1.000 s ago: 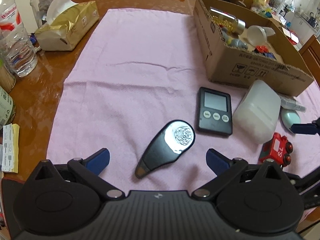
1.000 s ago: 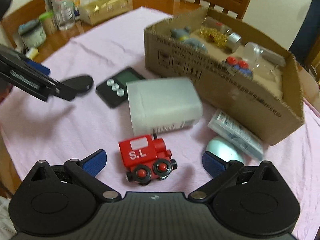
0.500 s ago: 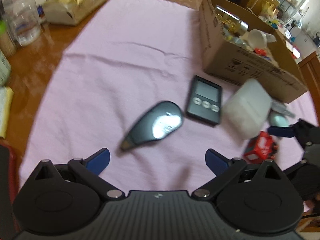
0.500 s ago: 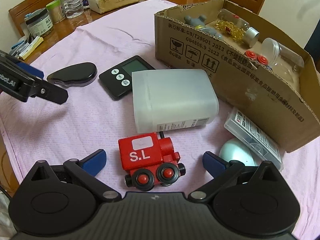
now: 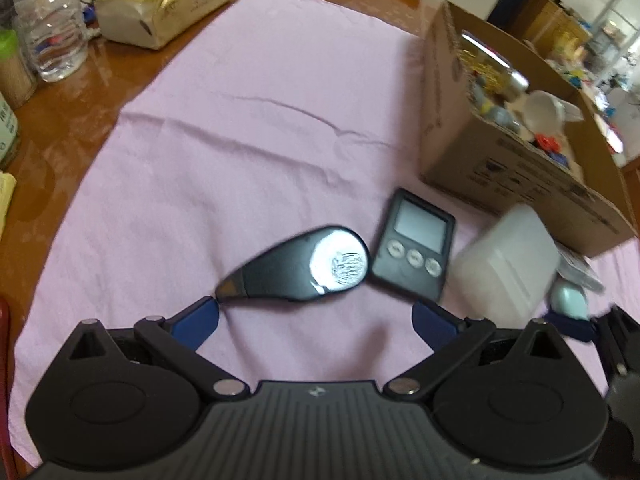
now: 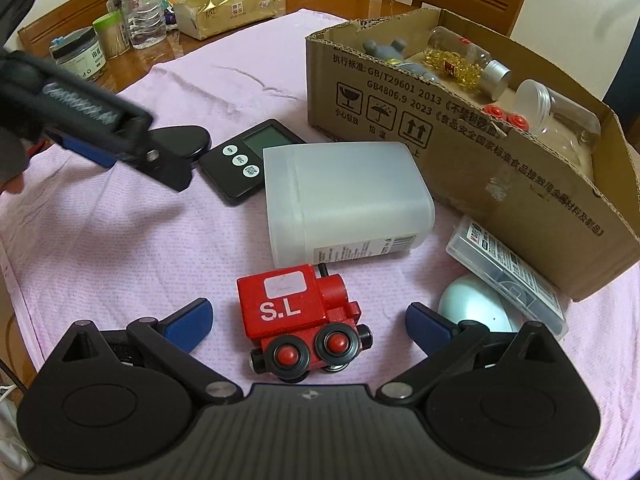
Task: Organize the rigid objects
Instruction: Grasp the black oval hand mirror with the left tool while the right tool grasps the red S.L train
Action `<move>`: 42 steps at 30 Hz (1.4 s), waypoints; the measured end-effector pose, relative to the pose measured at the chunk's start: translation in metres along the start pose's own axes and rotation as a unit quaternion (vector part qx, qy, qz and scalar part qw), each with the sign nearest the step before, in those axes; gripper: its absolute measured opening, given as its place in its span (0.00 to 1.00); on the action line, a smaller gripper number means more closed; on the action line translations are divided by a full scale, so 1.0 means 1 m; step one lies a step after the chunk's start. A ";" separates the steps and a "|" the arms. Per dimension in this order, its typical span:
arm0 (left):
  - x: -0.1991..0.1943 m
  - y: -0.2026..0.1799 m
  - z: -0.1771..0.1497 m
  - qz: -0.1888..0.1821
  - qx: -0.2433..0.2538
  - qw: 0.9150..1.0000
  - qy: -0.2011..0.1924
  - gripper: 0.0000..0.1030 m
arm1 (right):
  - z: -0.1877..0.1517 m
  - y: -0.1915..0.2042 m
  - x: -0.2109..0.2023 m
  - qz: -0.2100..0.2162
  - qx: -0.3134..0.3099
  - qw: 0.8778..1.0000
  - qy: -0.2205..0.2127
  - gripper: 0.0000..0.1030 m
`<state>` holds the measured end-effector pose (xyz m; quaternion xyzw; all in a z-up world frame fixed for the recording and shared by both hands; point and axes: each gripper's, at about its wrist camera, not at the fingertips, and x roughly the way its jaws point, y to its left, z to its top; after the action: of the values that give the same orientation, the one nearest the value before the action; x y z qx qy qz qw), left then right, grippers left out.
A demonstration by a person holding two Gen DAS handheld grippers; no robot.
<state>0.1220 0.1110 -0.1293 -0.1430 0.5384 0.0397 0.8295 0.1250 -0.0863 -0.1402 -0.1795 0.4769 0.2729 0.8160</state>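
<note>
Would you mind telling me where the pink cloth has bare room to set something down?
The widest free patch of the pink cloth lies between the tissue pack, the cardboard box and the black teardrop-shaped object. It is crowded in front of the box: timer, white container, red toy train, clear case and pale dome.

pink cloth (image 6: pixel 120 240): woven, matt, creased | tabletop (image 5: pixel 60 128): glossy varnished wood | cardboard box (image 6: pixel 460 152): matt brown corrugated paper | toy train (image 6: pixel 296 312): glossy red painted wood | white container (image 6: pixel 344 200): frosted translucent plastic | timer (image 5: pixel 414 248): matt black plastic | black teardrop gadget (image 5: pixel 296 270): shiny smooth plastic
</note>
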 end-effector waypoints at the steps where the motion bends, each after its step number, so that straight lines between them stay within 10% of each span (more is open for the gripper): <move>1: 0.001 -0.001 0.003 0.005 -0.007 1.000 0.001 0.98 | 0.000 0.000 0.000 0.000 0.000 1.000 -0.001 1.00; 14: 0.016 -0.005 0.025 0.076 -0.061 0.995 -0.009 0.99 | -0.001 0.000 -0.001 0.005 -0.009 1.000 -0.006 1.00; 29: 0.006 0.009 0.006 0.144 0.010 0.989 -0.027 0.98 | 0.000 0.000 -0.001 0.008 -0.015 1.000 -0.003 1.00; 42: 0.003 0.006 0.000 0.139 -0.011 0.990 -0.038 1.00 | 0.005 -0.002 0.002 0.019 -0.035 0.999 0.005 1.00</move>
<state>0.1219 0.1168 -0.1333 -0.0745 0.5204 0.1659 0.8343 0.1299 -0.0847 -0.1394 -0.2002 0.4740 0.3044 0.8016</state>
